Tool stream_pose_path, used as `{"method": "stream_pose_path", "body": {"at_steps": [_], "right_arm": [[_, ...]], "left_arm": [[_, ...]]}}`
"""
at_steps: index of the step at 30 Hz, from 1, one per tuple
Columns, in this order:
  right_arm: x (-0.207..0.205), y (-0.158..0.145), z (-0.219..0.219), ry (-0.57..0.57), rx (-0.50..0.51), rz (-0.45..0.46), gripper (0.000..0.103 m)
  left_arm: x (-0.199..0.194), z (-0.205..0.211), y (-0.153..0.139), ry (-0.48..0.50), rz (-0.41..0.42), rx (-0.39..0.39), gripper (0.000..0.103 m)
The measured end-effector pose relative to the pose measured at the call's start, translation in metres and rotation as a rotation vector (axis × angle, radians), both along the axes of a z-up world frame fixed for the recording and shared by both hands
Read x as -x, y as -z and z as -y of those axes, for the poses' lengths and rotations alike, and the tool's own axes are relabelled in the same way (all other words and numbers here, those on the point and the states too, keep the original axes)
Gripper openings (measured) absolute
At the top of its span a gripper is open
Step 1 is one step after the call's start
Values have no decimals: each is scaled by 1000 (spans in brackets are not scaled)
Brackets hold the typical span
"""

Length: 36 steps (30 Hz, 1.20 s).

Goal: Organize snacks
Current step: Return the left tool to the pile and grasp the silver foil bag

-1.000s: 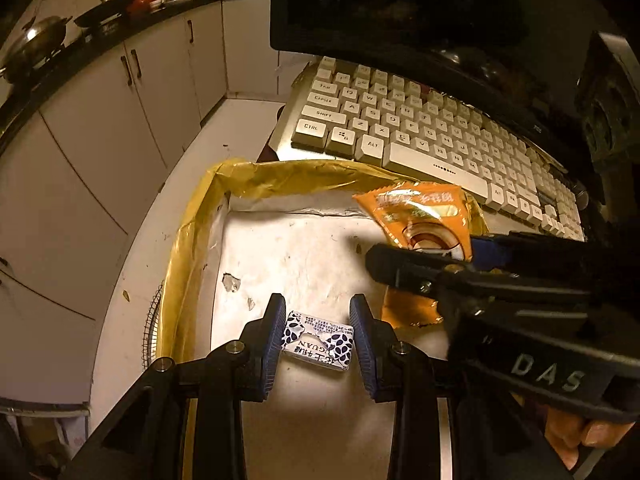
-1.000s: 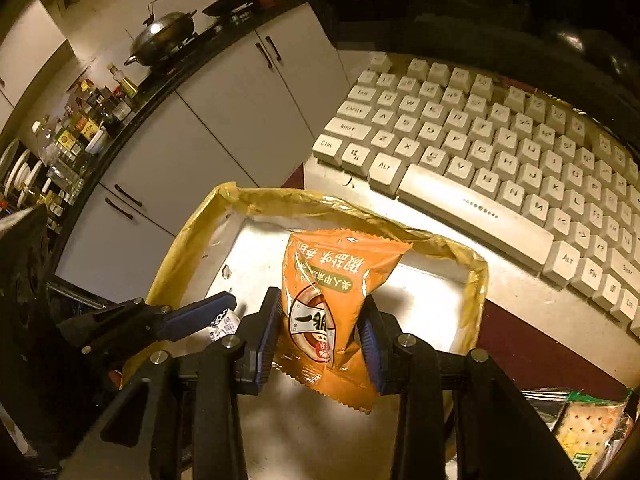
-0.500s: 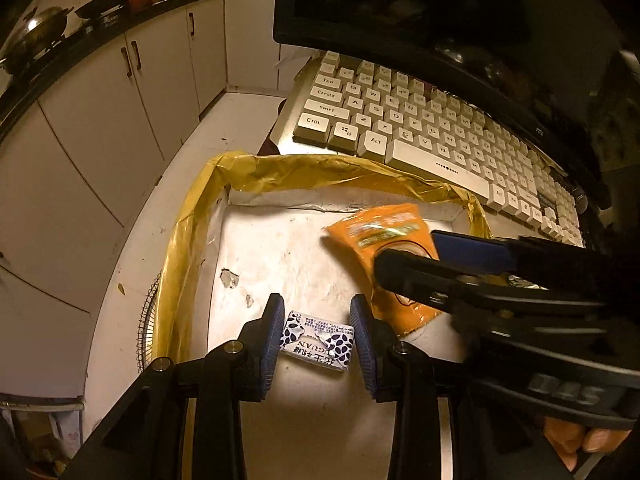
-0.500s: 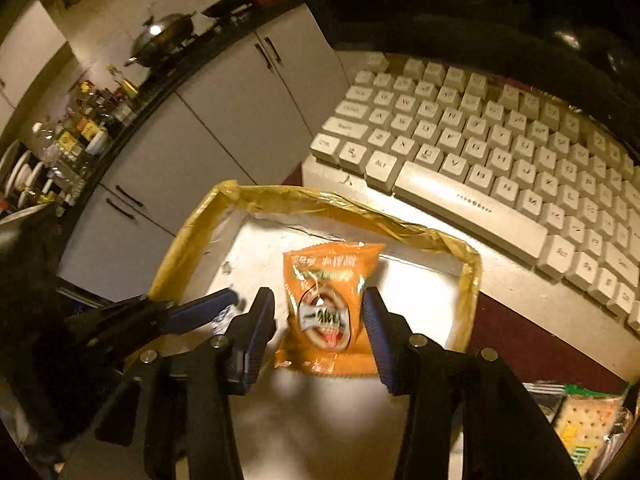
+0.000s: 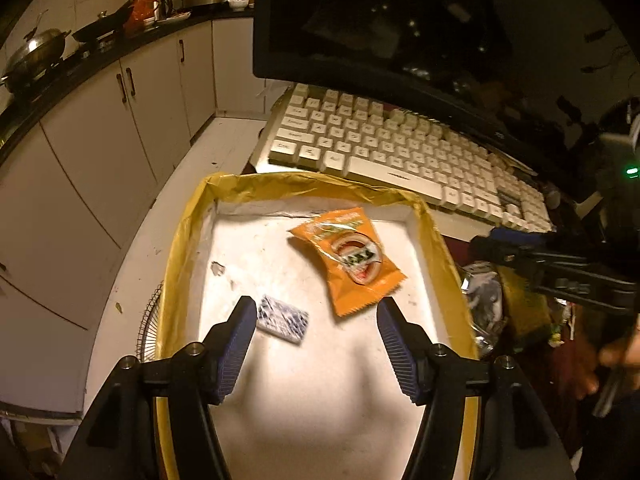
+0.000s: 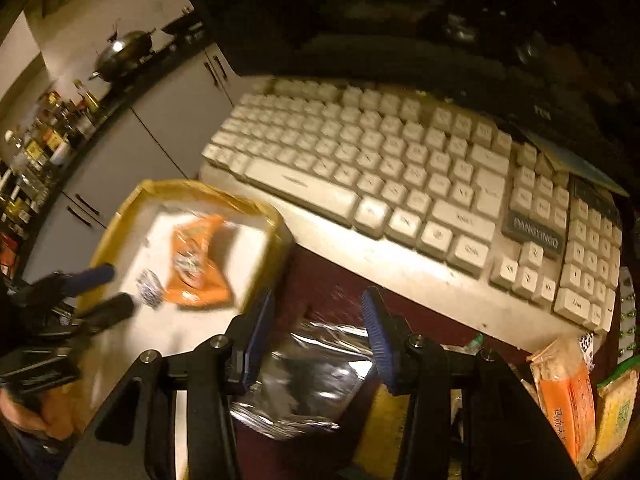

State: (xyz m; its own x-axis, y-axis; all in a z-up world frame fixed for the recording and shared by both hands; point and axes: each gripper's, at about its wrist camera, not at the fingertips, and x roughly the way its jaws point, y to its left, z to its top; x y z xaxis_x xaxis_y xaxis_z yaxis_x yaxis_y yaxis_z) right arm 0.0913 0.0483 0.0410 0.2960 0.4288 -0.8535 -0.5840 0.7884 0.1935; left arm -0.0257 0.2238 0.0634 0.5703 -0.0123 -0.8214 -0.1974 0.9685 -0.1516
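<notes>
Left tongs (image 5: 316, 320) stand spread, having just opened, over the yellow-rimmed tray (image 5: 188, 240); a blue-patterned packet (image 5: 282, 318) lies free just beside one pad, an orange snack bag (image 5: 352, 256) further in. Right tongs (image 6: 318, 312) gape, nothing pinched, above a silver foil bag (image 6: 312, 376) on the dark red worktop (image 6: 320, 280). Beyond lies a white keyboard (image 5: 384, 148), then a dark monitor (image 5: 380, 20). Only the right view shows more snack packs (image 6: 568, 392). Kitchen cabinets (image 5: 100, 128) line the room.
</notes>
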Motion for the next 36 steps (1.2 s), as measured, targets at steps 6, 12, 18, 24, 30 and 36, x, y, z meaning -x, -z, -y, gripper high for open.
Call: {"method": "stream_pose_path", "body": {"at_steps": [6, 12, 18, 24, 30, 36], "right_arm": [[5, 21, -13, -73, 90, 9, 45], [33, 23, -5, -168, 191, 64, 45], [75, 16, 41, -180, 209, 105, 45], [109, -25, 124, -67, -89, 113, 46], [122, -34, 196, 140, -254, 164, 53], [125, -26, 233, 197, -349, 143, 53]], "left_arm": [[14, 23, -13, 45, 35, 1, 66], [23, 50, -19, 93, 53, -6, 66], [40, 87, -24, 165, 86, 16, 66], [53, 135, -26, 268, 89, 37, 66], [50, 173, -15, 314, 60, 58, 73], [34, 201, 14, 290, -34, 80, 73]]}}
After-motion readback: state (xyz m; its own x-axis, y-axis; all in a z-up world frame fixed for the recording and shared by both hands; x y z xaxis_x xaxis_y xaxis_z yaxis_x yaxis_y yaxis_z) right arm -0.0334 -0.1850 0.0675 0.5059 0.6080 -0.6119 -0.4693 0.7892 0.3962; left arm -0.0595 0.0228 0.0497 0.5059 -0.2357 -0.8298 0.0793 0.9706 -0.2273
